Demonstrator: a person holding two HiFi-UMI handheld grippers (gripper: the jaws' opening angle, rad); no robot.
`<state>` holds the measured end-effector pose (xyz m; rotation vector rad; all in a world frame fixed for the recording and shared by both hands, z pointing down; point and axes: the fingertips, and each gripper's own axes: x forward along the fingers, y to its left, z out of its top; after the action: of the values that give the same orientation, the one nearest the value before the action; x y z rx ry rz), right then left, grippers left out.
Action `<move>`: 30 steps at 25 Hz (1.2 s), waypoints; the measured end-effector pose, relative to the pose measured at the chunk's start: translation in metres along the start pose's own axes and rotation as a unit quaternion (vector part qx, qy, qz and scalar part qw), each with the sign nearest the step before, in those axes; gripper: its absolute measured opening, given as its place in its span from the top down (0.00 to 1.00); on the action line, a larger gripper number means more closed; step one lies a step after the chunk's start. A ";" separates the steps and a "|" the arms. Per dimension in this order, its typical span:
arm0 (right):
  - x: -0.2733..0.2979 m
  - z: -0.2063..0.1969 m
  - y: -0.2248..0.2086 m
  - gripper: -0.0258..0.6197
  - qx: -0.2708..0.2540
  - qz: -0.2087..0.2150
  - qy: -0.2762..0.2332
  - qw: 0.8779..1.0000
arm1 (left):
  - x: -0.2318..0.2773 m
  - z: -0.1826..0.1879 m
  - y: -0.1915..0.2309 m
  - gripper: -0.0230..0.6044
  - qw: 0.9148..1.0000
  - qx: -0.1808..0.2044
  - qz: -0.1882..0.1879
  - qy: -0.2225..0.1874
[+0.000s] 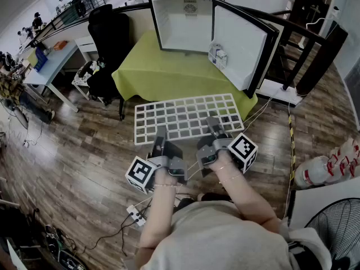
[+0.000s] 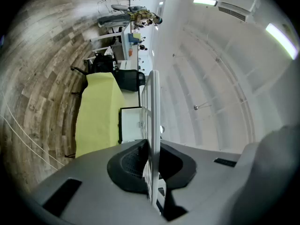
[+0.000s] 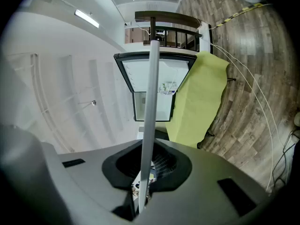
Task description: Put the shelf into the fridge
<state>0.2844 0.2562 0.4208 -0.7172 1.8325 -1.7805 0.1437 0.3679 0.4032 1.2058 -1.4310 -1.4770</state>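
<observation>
We hold the white grid shelf (image 1: 185,117) flat in the air in front of the open fridge (image 1: 185,27), short of the green cloth (image 1: 163,72) that the fridge stands on. The left gripper (image 1: 160,134) and the right gripper (image 1: 214,124) are both clamped on the shelf's edge farthest from the fridge, its thin rim pinched between each pair of jaws. The shelf is a lattice of square cells, seemingly plastic.
</observation>
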 end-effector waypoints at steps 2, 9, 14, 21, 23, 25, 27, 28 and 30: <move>-0.001 0.001 -0.005 0.91 0.003 -0.004 -0.002 1.000 | 0.002 -0.001 0.002 0.91 1.000 0.007 0.005 0.006; -0.004 0.010 -0.014 0.91 0.003 -0.015 -0.010 1.000 | 0.006 -0.008 0.014 0.91 1.000 0.011 0.025 0.013; -0.001 0.027 -0.017 0.91 0.010 -0.012 -0.018 1.000 | 0.017 -0.021 0.015 0.91 0.999 0.028 0.028 0.029; 0.000 0.050 -0.017 0.91 0.007 -0.013 -0.025 1.000 | 0.035 -0.039 0.017 0.91 0.998 0.041 0.033 0.043; 0.000 0.055 -0.018 0.91 0.006 -0.016 -0.024 1.000 | 0.040 -0.043 0.019 0.91 0.998 0.040 0.035 0.044; 0.003 0.061 -0.018 0.91 0.006 -0.015 -0.023 1.000 | 0.046 -0.046 0.019 0.91 0.998 0.040 0.033 0.045; 0.007 0.066 -0.018 0.91 0.007 -0.011 -0.022 1.000 | 0.052 -0.049 0.019 0.91 0.998 0.042 0.032 0.044; 0.009 0.066 -0.020 0.91 0.008 -0.011 -0.021 1.000 | 0.053 -0.049 0.021 0.91 0.998 0.043 0.032 0.045; 0.014 0.065 -0.024 0.91 0.011 -0.013 -0.019 1.000 | 0.055 -0.046 0.028 0.91 0.997 0.041 0.036 0.047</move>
<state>0.3185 0.1981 0.4431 -0.7646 1.7839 -1.7898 0.1694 0.2991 0.4270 1.2448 -1.4676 -1.3070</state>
